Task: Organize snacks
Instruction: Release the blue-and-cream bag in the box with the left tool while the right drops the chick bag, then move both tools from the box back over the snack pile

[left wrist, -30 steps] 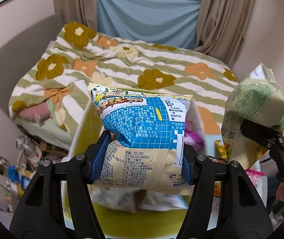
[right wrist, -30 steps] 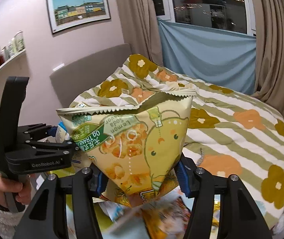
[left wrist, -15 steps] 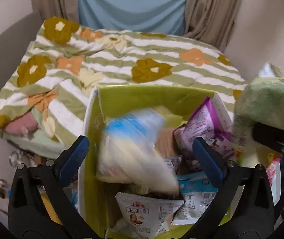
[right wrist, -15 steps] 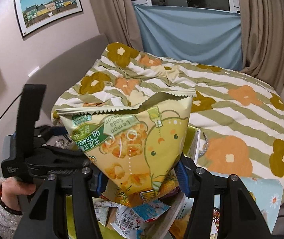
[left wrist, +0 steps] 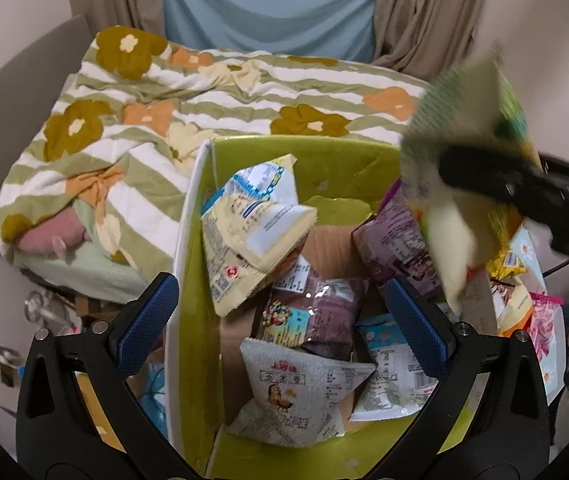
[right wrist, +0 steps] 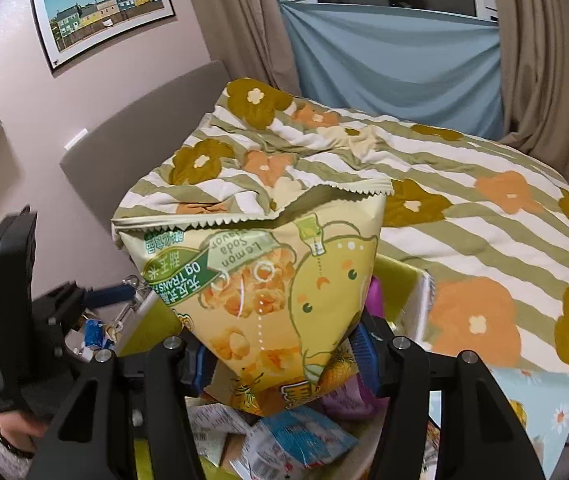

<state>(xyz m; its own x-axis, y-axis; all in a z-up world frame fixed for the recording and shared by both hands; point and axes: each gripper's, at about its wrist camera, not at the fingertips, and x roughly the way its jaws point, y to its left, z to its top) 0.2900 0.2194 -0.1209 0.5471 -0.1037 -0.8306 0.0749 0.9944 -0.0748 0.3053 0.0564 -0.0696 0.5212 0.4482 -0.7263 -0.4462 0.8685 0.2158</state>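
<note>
Jaws of the left gripper (left wrist: 280, 312) stand wide apart and empty above the green box (left wrist: 304, 152). Nearest in the box lies a white snack pack (left wrist: 296, 392), then a purple pack (left wrist: 316, 312), and farther left the blue-and-cream bag (left wrist: 252, 224) leaning on the wall. The right gripper (right wrist: 284, 364) clamps the lemon soda popcorn bag (right wrist: 268, 288) over the box. Beyond spreads a flowered bed (right wrist: 464, 208).
</note>
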